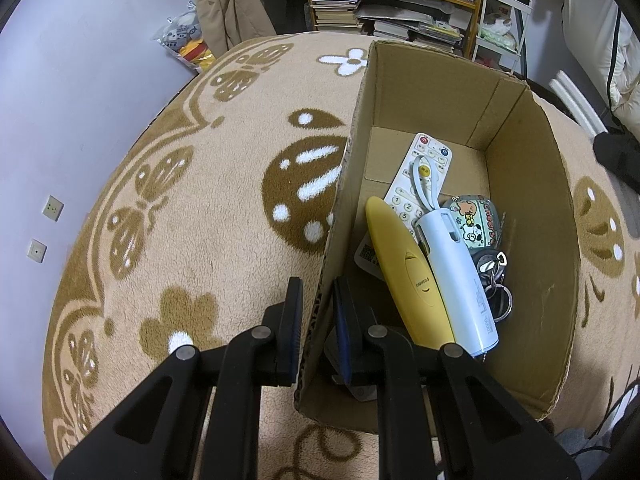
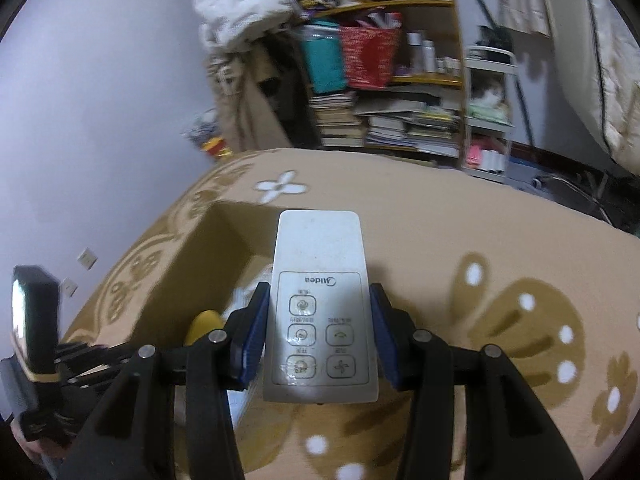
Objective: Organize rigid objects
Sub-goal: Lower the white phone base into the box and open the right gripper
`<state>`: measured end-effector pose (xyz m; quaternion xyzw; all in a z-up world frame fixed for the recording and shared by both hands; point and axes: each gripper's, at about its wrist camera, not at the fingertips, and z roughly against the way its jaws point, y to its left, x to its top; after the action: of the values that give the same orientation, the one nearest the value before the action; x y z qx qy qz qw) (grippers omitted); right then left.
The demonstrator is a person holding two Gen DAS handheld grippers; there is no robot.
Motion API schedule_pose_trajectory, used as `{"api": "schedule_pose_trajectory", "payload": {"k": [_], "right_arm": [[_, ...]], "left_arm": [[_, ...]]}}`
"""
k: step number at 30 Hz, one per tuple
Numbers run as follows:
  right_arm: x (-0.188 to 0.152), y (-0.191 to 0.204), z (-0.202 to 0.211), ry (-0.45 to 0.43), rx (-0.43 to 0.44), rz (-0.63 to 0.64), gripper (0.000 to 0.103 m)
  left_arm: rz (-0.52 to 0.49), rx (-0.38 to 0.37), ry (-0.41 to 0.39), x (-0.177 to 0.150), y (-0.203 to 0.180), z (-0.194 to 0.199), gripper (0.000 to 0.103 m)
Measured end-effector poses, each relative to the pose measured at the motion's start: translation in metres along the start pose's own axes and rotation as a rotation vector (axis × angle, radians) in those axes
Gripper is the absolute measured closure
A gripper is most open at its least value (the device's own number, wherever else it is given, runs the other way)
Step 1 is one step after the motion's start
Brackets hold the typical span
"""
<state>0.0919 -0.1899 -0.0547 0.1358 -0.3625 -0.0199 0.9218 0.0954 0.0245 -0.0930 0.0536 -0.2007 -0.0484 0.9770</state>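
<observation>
My left gripper (image 1: 317,292) is shut on the left wall of an open cardboard box (image 1: 532,184), one finger outside and one inside. In the box lie a yellow remote (image 1: 408,272), a pale blue cylinder with a strap (image 1: 456,276), a white remote (image 1: 420,172), a cartoon pouch (image 1: 476,220) and a bunch of keys (image 1: 496,280). My right gripper (image 2: 318,304) is shut on a white Midea remote (image 2: 322,300) and holds it above the box (image 2: 208,248), over its right side. The left gripper (image 2: 36,344) shows at the lower left there.
The box stands on a beige patterned blanket (image 1: 200,200) beside a lilac wall (image 1: 80,80). Behind are a cluttered bookshelf (image 1: 392,4), hanging coats (image 1: 228,4) and a white cart (image 1: 504,28).
</observation>
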Motion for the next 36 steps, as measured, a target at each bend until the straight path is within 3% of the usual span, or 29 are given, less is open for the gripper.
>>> {"api": "schedule_pose_trajectory", "payload": {"k": [8, 18, 32, 36], "right_arm": [[-0.012, 0.031, -0.002, 0.024, 0.096, 0.053, 0.052], [-0.029, 0.05, -0.006, 0.066, 0.128, 0.106, 0.052], [-0.027, 0.052, 0.003, 0.101, 0.08, 0.152, 0.052], [-0.028, 0.047, 0.008, 0.113, 0.051, 0.146, 0.051]], "left_arm": [[0.002, -0.003, 0.001, 0.0, 0.0, 0.0, 0.088], [0.0, -0.003, 0.001, -0.001, 0.002, -0.001, 0.088], [-0.007, -0.001, -0.003, 0.0, 0.001, 0.001, 0.088], [-0.025, 0.014, -0.04, -0.001, -0.002, 0.011, 0.088]]}}
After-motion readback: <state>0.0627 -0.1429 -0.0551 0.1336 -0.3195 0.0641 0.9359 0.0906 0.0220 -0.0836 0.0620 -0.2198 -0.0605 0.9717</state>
